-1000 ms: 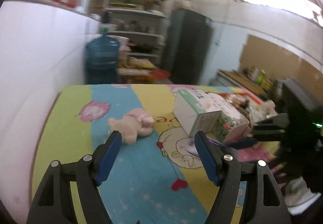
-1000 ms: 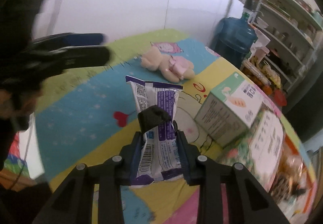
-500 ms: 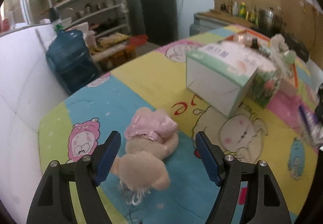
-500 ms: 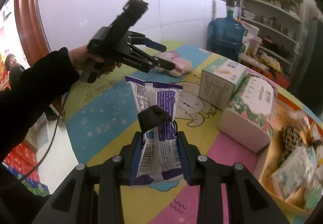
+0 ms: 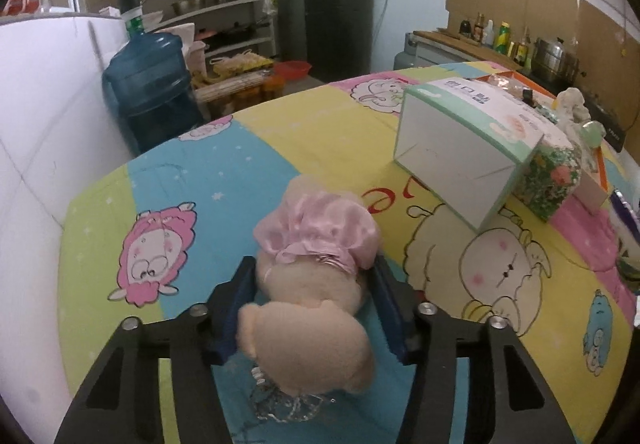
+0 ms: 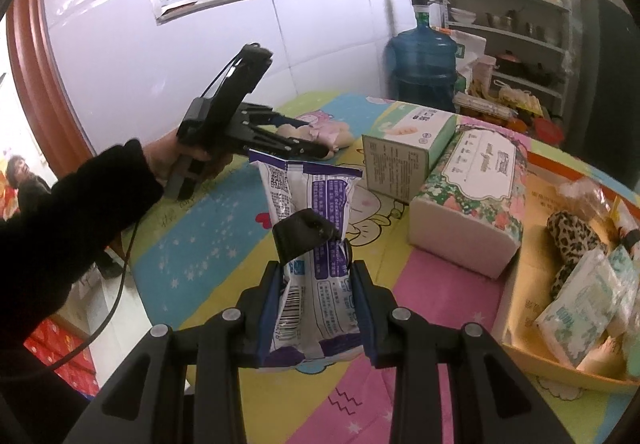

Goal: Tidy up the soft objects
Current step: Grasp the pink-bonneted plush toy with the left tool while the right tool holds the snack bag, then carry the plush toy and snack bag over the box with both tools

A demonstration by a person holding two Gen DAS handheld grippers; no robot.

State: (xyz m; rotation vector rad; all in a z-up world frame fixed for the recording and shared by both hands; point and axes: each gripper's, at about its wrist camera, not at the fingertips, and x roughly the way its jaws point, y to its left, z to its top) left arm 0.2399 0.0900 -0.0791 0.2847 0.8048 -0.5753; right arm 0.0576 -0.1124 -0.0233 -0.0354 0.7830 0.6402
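A beige plush toy in a pink satin dress (image 5: 312,268) lies on the cartoon-print table cover. My left gripper (image 5: 314,284) has its jaws around the toy's body, blue pads touching both sides. In the right wrist view the left gripper (image 6: 304,138) sits over the toy (image 6: 320,132) at the table's far side. My right gripper (image 6: 316,284) is shut on a white and purple wipes packet (image 6: 312,228) and holds it upright above the table. A yellow tray (image 6: 524,348) at the right holds several soft packs and a leopard-print item (image 6: 572,240).
A white and green box (image 5: 468,148) and a floral tissue pack (image 5: 556,176) lie mid-table; both show in the right wrist view, the box (image 6: 404,148) and the pack (image 6: 476,196). A blue water jug (image 5: 148,92), shelves and a white wall stand behind.
My left gripper has come down onto the plush toy and its jaws have closed in on it. My right gripper has kept hold of the packet and pulled back toward the tray.
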